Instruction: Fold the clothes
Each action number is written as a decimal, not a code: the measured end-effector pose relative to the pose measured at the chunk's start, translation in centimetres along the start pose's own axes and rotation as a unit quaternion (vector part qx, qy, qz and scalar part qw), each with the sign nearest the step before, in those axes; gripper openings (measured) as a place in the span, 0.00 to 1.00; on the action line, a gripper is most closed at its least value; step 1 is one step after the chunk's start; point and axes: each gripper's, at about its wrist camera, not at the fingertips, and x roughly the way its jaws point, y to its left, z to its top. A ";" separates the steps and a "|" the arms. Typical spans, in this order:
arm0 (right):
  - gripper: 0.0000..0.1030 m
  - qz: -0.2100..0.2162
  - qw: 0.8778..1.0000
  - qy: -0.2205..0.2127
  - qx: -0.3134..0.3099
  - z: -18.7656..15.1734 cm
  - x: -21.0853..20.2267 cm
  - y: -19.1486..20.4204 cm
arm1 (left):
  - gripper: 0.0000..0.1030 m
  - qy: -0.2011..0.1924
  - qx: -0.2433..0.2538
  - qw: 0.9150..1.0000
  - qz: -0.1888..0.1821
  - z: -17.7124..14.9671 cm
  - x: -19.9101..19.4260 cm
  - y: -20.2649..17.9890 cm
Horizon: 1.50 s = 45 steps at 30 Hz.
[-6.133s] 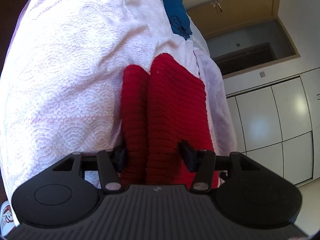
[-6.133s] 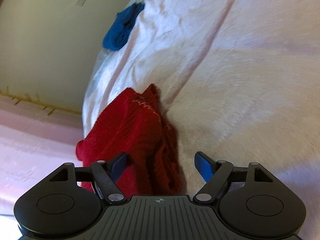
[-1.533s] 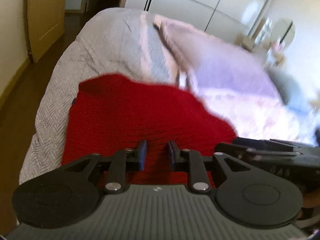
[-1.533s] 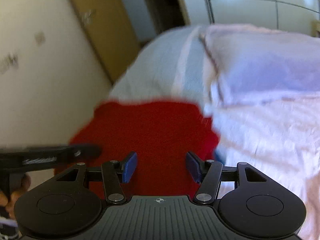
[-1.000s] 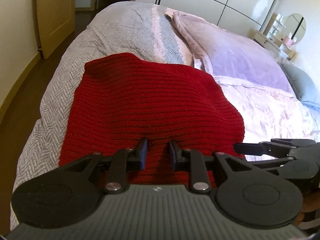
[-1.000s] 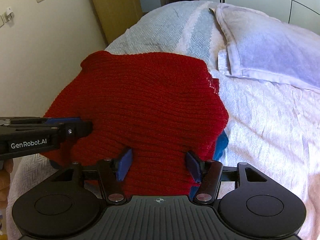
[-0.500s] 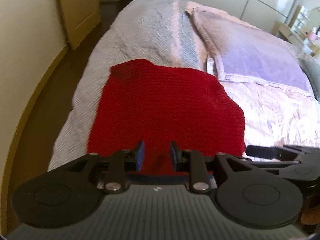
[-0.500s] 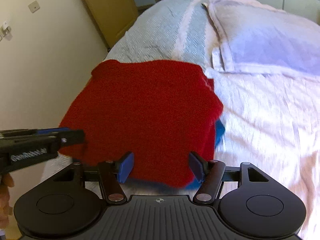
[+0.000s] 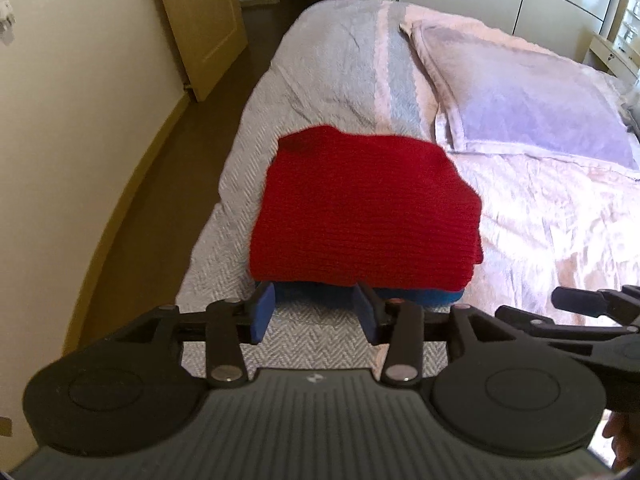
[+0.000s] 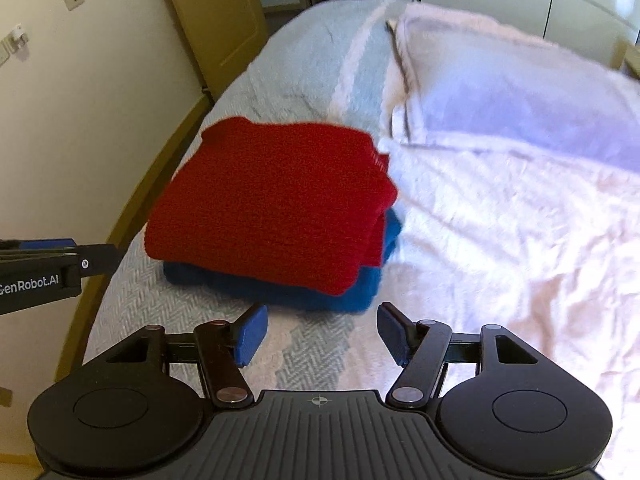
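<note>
Left wrist view first: at 9 o'clock there is a cream wall (image 9: pixel 80 128), and at 11 o'clock a wooden door (image 9: pixel 200 20). The left gripper (image 9: pixel 314 314) sits at 6 o'clock with its 2 blue pads wide apart and nothing between them. Just past the pads lies the folded red sweater (image 9: pixel 360 208), in the middle of the picture. It rests on top of a folded blue garment (image 9: pixel 420 296). Only a thin blue strip shows under the red one here; the rest is hidden. The red sweater's long side runs from 9 o'clock to 3 o'clock, and its ribs run the same way. Both lie on the grey bedspread (image 9: pixel 332 68). At 2 o'clock is a pale purple pillow (image 9: pixel 532 108). At 4 o'clock only part of the right gripper shows, cut off by the edge.

Right wrist view: at 9 o'clock the left gripper pokes in, mostly cut off. The stack is a bit blurry. More of the blue garment (image 10: pixel 280 284) shows under the red sweater (image 10: pixel 272 200). The right gripper (image 10: pixel 318 334) at 6 o'clock has its jaws wide apart, holding nothing.
</note>
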 end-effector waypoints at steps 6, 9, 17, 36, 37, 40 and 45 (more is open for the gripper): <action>0.63 -0.014 0.999 -0.033 0.001 -0.7 -4.4 0.5 | 0.48 -0.034 -0.003 0.999 0.001 0.2 -4.1 -0.5; 0.63 -0.011 0.999 -0.053 -0.004 -1.1 -6.5 0.6 | 0.51 -0.042 -0.004 0.999 0.004 0.0 -5.6 -0.9; 0.63 0.018 0.998 -0.050 0.015 -2.5 -9.4 0.0 | 0.57 -0.046 0.000 0.999 0.014 -1.3 -8.0 -1.9; 0.63 0.003 1.000 -0.008 0.011 -6.6 -9.8 1.2 | 0.58 -0.011 -0.002 0.999 0.037 -6.2 -8.3 -1.8; 0.63 0.002 1.000 -0.009 0.010 -6.7 -9.9 1.3 | 0.58 -0.012 -0.002 0.999 0.038 -6.3 -8.4 -1.7; 0.63 -0.001 1.000 -0.010 0.006 -6.7 -10.1 1.5 | 0.58 -0.016 -0.004 0.999 0.039 -6.5 -8.8 -1.3; 0.63 -0.005 1.000 -0.011 0.005 -6.7 -10.1 2.1 | 0.58 -0.026 -0.004 0.999 0.045 -6.5 -9.1 -0.8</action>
